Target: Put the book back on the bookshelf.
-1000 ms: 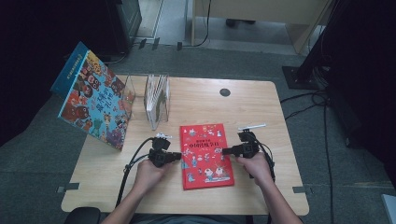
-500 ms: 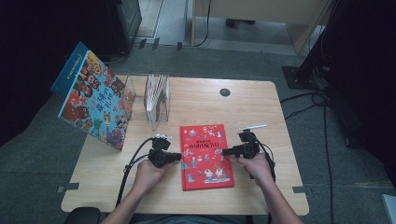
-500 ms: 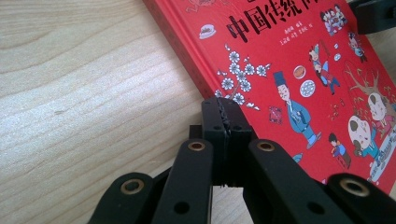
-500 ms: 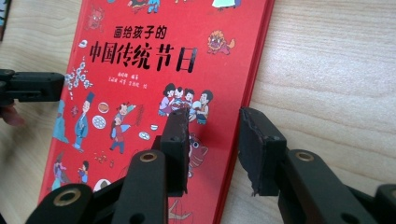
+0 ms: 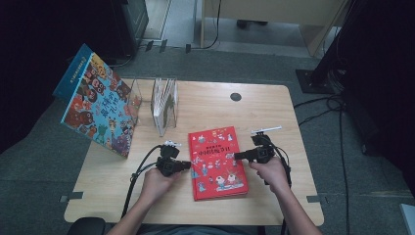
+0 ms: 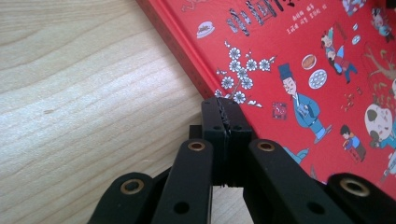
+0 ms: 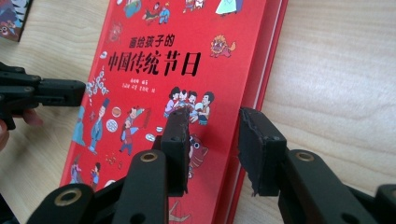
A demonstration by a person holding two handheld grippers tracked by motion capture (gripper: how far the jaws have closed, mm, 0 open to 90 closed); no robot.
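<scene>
A red picture book (image 5: 218,161) lies flat, cover up, on the wooden table (image 5: 274,112). My left gripper (image 5: 188,165) is shut with nothing in it, and its tips rest at the book's left spine edge (image 6: 196,79). In the left gripper view the closed jaws (image 6: 222,109) point at the cover's plum-blossom drawing. My right gripper (image 5: 237,156) stands open at the book's right side. In the right gripper view its gripper (image 7: 215,126) has one jaw over the red cover (image 7: 154,60) and the other over the page edge. The left gripper (image 7: 60,92) shows across the book.
A large colourful book (image 5: 98,110) leans upright at the table's left edge. A clear stand (image 5: 164,103) holding thin books sits behind the red book. A black grommet (image 5: 235,97) marks the far middle. Bare wood lies right of the book.
</scene>
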